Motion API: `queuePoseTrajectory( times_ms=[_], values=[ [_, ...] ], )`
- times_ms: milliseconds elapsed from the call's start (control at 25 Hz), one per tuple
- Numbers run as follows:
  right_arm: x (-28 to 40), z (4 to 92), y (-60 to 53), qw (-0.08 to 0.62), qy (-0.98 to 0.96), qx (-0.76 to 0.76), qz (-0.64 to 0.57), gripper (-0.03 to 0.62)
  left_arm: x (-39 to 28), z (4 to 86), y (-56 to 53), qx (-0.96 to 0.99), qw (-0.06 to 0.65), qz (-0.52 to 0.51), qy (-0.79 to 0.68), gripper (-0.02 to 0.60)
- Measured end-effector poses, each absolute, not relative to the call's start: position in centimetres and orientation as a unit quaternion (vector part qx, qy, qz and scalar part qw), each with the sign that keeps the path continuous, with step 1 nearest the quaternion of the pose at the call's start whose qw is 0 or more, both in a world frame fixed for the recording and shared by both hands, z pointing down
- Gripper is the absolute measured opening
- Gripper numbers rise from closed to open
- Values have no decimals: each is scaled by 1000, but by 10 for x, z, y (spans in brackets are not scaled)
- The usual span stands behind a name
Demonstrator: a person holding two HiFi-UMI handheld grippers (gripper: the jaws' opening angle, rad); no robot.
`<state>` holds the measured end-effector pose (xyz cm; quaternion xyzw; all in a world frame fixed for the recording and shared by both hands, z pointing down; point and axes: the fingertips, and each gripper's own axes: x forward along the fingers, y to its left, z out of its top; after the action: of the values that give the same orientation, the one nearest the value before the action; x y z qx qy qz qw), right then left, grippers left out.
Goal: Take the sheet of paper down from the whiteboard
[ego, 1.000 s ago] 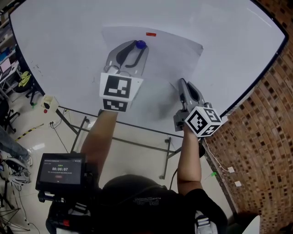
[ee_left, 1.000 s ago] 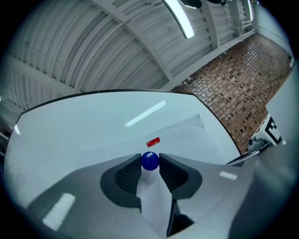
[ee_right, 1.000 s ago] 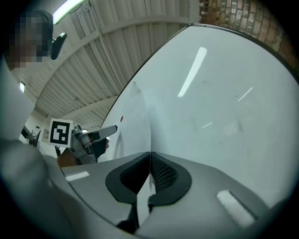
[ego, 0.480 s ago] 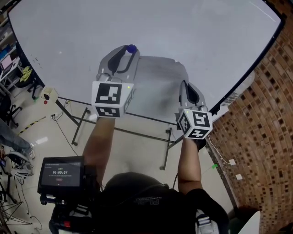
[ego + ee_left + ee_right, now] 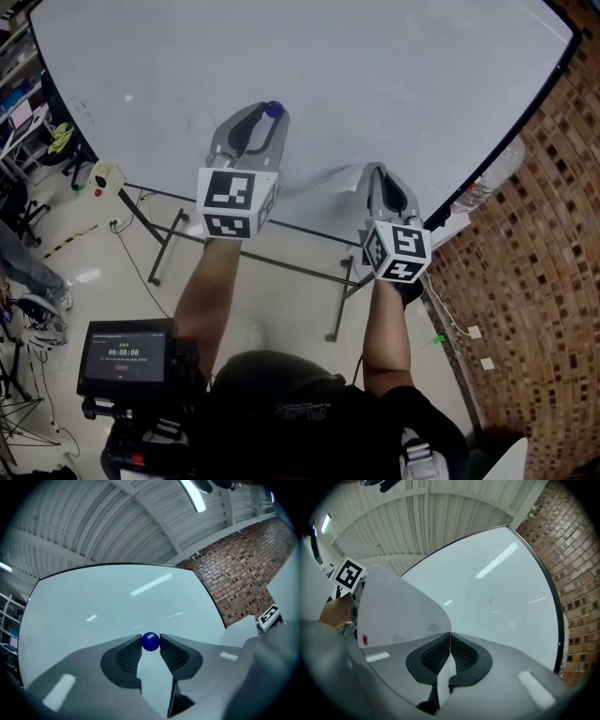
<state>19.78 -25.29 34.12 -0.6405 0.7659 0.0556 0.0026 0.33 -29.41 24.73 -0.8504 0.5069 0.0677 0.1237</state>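
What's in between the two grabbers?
The sheet of paper. In the head view it curls from the right gripper, which pinches its edge, towards the left gripper, which holds a blue ball.

- Left gripper (image 5: 271,113), centre-left of frame, is pinching a blue ball (image 5: 150,641) at its jaw tips.
- Right gripper (image 5: 376,172), centre-right, is clamping the sheet of paper (image 5: 401,609).

Blue magnet (image 5: 150,641), white paper (image 5: 398,611) (small red mark (image 5: 364,640)), brown brick wall (image 5: 534,281)
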Motion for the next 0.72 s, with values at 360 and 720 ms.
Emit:
queuePoseTrajectory(
  times_ms=[360,720],
  values=[
    [189,340,-255,-3,768,-637,62,14,9,262,-295,-856,108,68,500,121],
    [190,337,-250,-1,762,-644,63,12,16,267,-294,-858,105,65,498,121]
  ],
)
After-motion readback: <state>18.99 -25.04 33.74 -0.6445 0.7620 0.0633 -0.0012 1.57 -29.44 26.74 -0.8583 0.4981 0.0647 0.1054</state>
